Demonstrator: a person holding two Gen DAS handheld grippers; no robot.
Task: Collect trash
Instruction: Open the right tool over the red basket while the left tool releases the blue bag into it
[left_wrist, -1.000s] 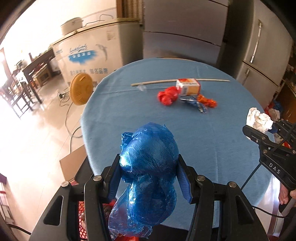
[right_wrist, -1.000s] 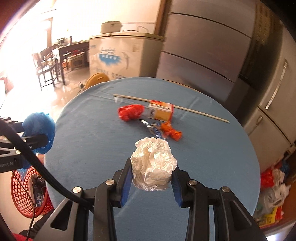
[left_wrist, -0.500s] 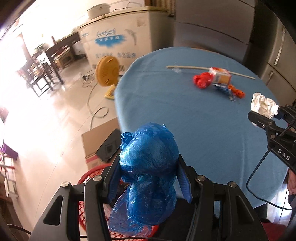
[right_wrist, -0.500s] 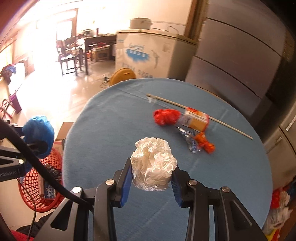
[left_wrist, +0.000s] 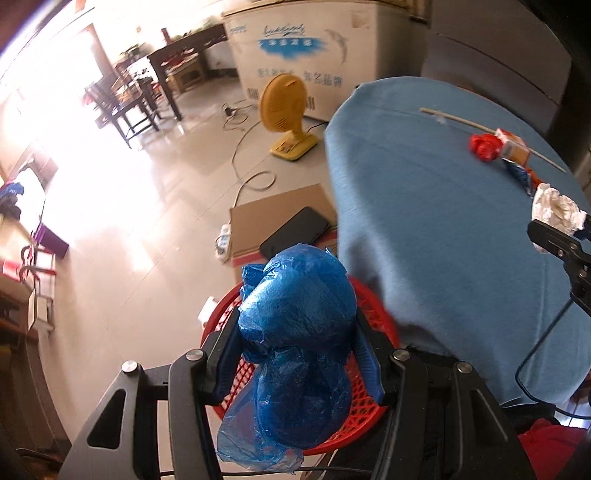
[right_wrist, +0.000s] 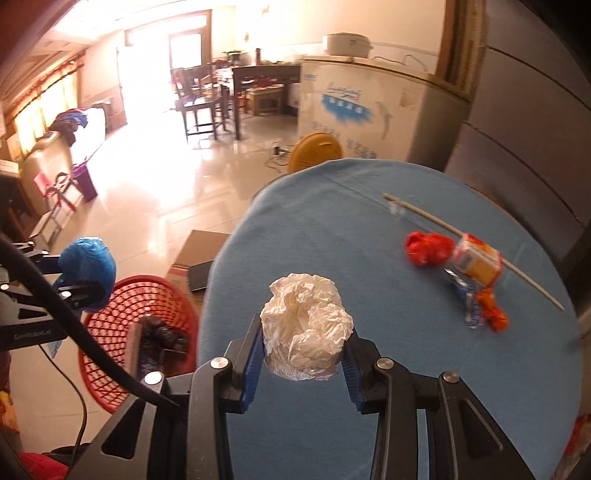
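1. left gripper (left_wrist: 297, 354): jaws closed on a crumpled blue plastic bag (left_wrist: 295, 354); both pads press its sides. the bag hangs over the red basket (left_wrist: 373, 295).
2. right gripper (right_wrist: 303, 354): jaws closed on a ball of crumpled white paper (right_wrist: 304, 328), held above the near part of the table (right_wrist: 332, 221), which has a blue cloth.
3. red basket (right_wrist: 110, 321): stands on the floor just beside the table edge, open mesh wall. inside lies dark crumpled material (right_wrist: 159, 332) and a grey flat piece; what they are cannot be told.
4. on the table, far side, well apart from both grippers: a red wad (right_wrist: 428, 247), a small orange carton (right_wrist: 476, 264) on its side, a blue wrapper (right_wrist: 469, 302), an orange wad (right_wrist: 493, 314) and a thin stick (right_wrist: 443, 225), all close together.
5. on the floor beside the basket: a flat piece of cardboard (left_wrist: 266, 218) with a dark flat thing (left_wrist: 295, 232) on it.
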